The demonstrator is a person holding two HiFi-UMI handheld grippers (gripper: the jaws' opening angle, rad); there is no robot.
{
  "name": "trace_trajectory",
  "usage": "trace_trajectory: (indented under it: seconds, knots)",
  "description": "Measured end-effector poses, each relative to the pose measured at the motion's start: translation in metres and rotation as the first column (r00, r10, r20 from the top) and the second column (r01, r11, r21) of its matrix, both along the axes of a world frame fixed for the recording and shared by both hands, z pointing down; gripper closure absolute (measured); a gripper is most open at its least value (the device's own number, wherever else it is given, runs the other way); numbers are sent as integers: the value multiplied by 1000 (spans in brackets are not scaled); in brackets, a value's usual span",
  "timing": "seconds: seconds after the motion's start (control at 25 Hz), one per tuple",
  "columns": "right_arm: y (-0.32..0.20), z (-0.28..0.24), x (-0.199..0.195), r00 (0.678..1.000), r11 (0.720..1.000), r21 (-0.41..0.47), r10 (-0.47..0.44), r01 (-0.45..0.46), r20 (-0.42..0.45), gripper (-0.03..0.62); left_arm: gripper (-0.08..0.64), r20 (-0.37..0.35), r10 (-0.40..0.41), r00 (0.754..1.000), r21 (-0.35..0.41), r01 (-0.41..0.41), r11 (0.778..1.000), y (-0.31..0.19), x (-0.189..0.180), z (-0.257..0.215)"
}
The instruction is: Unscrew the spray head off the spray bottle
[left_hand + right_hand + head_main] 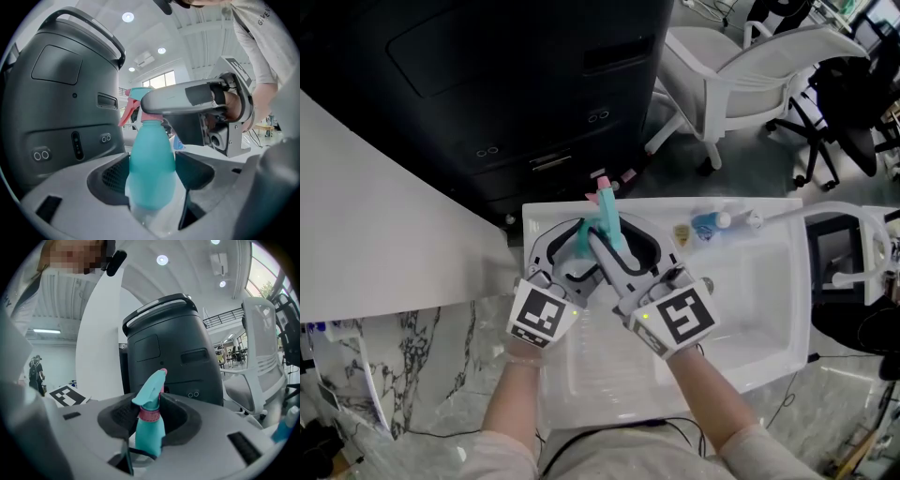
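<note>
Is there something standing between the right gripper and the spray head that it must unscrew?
Nothing visible does. The spray head stands between the jaws of the right gripper, which meet its pink collar on both sides. The left gripper holds the bottle body.

A teal bottle [151,173] wears a teal spray head [152,387] with a pink collar [149,414] and pink nozzle tip [163,372]. The left hand-held gripper [579,241] and right hand-held gripper [605,234] are grey, black-padded, with black-and-white square markers. White tray [769,309]; black machine [487,75]; white worktop [422,347] veined grey.
</note>
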State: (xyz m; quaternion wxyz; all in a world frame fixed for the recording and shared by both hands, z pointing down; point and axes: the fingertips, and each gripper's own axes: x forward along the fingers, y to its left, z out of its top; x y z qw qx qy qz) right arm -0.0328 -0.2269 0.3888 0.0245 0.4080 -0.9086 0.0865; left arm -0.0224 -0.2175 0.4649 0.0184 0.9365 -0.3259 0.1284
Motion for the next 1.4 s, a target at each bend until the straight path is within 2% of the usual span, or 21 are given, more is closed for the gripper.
trace_trajectory:
  seconds: [0.16,0.32,0.48,0.68,0.96,1.16,1.4]
  knots:
    - [1,-1,-2,999,998,41,-41,41,-6,454,250,2,0,1000,0,0,1000,-1,0,0]
    - [5,-6,-6,994,985,137,-101,107,-51,456,250,1,-1,1000,0,1,1000,0,0,0]
    - [4,-17,-4,993,976,184,-111,115,-32,457,250,1,-1,1000,0,1,1000,-1,0,-1]
    - [1,-25,2,994,981,166,-107,103,12,457,250,0,-4,1000,6,4,1000,-1,0,0]
    - [3,-40,3,993,977,181,-120,117,9,457,249,1,4,1000,11,-4,1000,-1,-1,0]
    - [2,-61,4,991,970,214,-129,116,44,459,250,17,10,1000,13,-10,1000,-2,0,3]
    - [2,-78,11,992,973,198,-124,115,34,458,249,26,14,1000,7,-14,1000,-1,1,4]
